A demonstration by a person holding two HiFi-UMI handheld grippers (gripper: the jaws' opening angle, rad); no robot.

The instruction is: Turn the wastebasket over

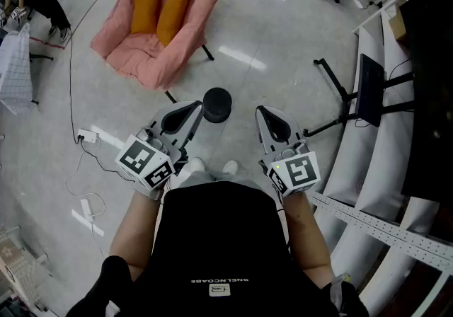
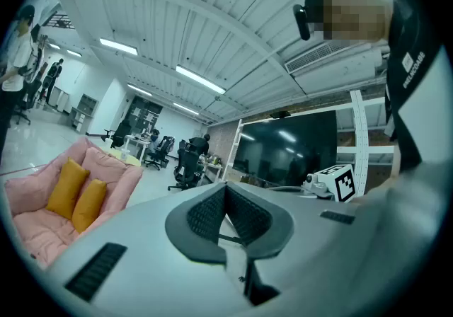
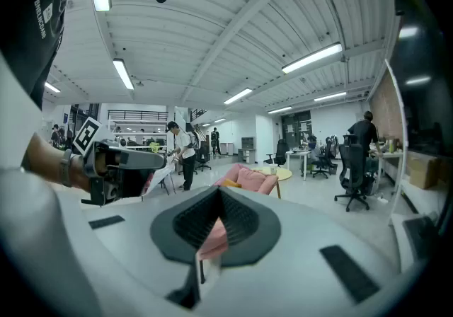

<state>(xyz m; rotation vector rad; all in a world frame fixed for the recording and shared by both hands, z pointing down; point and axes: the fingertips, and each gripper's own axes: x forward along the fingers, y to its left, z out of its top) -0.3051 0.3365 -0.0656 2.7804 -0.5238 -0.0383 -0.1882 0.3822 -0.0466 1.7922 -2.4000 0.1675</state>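
A black round wastebasket (image 1: 217,105) stands on the grey floor just ahead of the person's feet, seen from above. My left gripper (image 1: 193,108) is held level, its jaws shut with nothing between them, its tip just left of the basket and above it. My right gripper (image 1: 261,113) is also shut and empty, a little to the basket's right. In the left gripper view the jaws (image 2: 226,199) meet and the basket is hidden below them. The right gripper view shows shut jaws (image 3: 216,202) too, with the left gripper (image 3: 117,165) beside them.
A pink lounge chair (image 1: 157,39) with two orange cushions (image 1: 158,8) sits beyond the basket. A dark monitor on a floor stand (image 1: 369,89) is at the right, beside white shelving rails (image 1: 375,227). A power strip and cable (image 1: 86,136) lie at the left.
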